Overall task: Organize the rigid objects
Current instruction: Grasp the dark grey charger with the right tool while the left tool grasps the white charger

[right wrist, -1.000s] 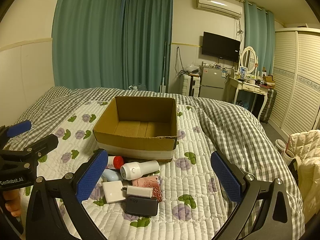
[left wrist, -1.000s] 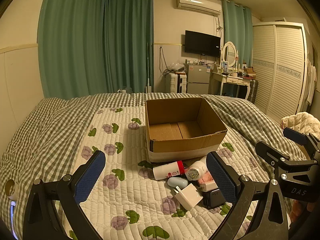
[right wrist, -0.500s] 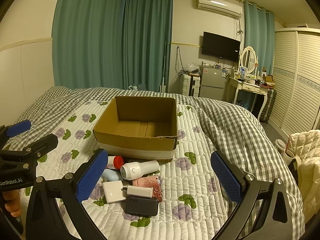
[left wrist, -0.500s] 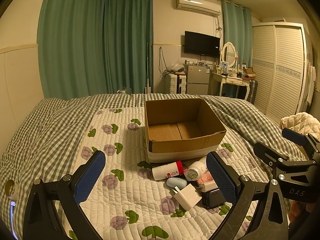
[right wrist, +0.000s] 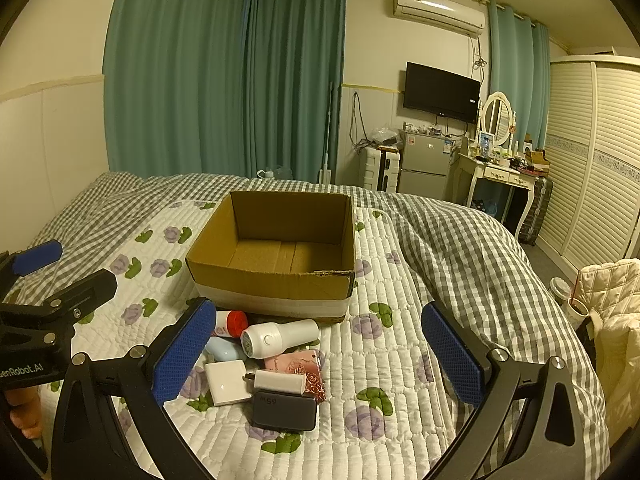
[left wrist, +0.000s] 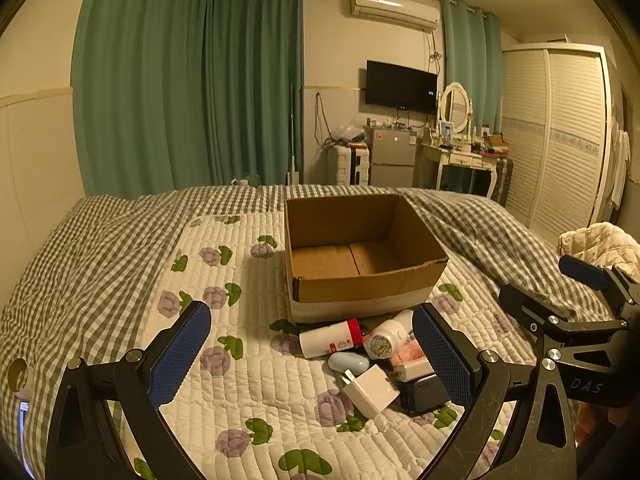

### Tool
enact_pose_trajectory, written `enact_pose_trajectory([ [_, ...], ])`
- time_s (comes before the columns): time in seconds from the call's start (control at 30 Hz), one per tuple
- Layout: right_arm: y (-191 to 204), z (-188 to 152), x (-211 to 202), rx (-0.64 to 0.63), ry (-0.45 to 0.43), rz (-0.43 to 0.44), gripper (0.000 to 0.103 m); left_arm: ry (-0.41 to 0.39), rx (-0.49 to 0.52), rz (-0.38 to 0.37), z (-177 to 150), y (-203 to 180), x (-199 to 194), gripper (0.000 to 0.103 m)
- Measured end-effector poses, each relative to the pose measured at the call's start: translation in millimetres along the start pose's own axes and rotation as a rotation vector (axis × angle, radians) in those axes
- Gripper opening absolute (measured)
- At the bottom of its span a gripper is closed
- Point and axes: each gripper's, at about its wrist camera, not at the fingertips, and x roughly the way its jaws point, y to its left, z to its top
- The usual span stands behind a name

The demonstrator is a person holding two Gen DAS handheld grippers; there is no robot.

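Evidently no object had yet been lifted: the open brown cardboard box with a white band along its base (right wrist: 276,264) stood empty on the white quilted bed cover printed with purple flowers (left wrist: 248,380), and the rigid objects lay in a small heap just in front of its near wall. Within that heap a white bottle with a red cap (left wrist: 330,338), a white cylindrical device with a round grille end (right wrist: 280,336), a pale blue rounded case (right wrist: 224,350), a flat white square charger (right wrist: 226,382), a pink patterned box (right wrist: 298,364), a small white plug adapter (right wrist: 280,380) and a dark grey rectangular power bank (right wrist: 284,412) could be told apart, several touching or overlapping. The left gripper (left wrist: 312,350) and the right gripper (right wrist: 320,354) were both held above the bed, jaws spread wide and nothing between the blue pads. The step in hand was judged to be the approach and choice of a first item (the task appeared barely begun). For the next move, one gripper would need to be lowered over an outlying piece, such as the power bank at the near edge, its jaws set astride the narrower sides, so that the neighbours were not dragged along.
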Motion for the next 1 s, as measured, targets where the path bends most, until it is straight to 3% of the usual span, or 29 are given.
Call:
enact_pose_trajectory([
  [0.2, -0.2, -8.6, 13.6, -0.005, 0.059, -0.027, 0.103, 0.113, -0.011, 0.003, -13.9, 1.0, 22.5, 0.103],
  [0.4, 1.5, -46.6, 62.5, -0.006, 0.280, -0.002, 0.103, 0.274, 0.011, 0.044, -37.8, -0.2, 55.1, 0.103],
  [0.6, 8.0, -87.1, 111.9, 0.008, 0.490, 0.043, 0.102, 0.357, 0.022, 0.067, -58.1, 2.6, 78.3, 0.103],
  [0.7, 12.0, -91.8, 123.7, -0.002, 0.517, 0.064, 0.098, 0.378, 0.026, 0.074, -63.2, 2.3, 84.9, 0.103],
  [0.77, 14.4, -96.5, 132.4, -0.014, 0.546, 0.091, 0.090, 0.389, 0.028, 0.080, -64.9, 2.1, 88.0, 0.103],
  [0.8, 15.1, -97.4, 135.1, -0.015, 0.564, 0.100, 0.076, 0.398, 0.030, 0.080, -66.7, 1.3, 89.5, 0.103],
  [0.83, 14.7, -99.6, 137.2, -0.012, 0.581, 0.112, 0.069, 0.407, 0.031, 0.077, -67.4, 1.0, 91.3, 0.103],
  [1.0, -0.7, -93.9, 126.1, 0.031, 0.570, 0.128, 0.068, 0.488, 0.018, 0.053, -71.6, -8.6, 105.8, 0.103],
])
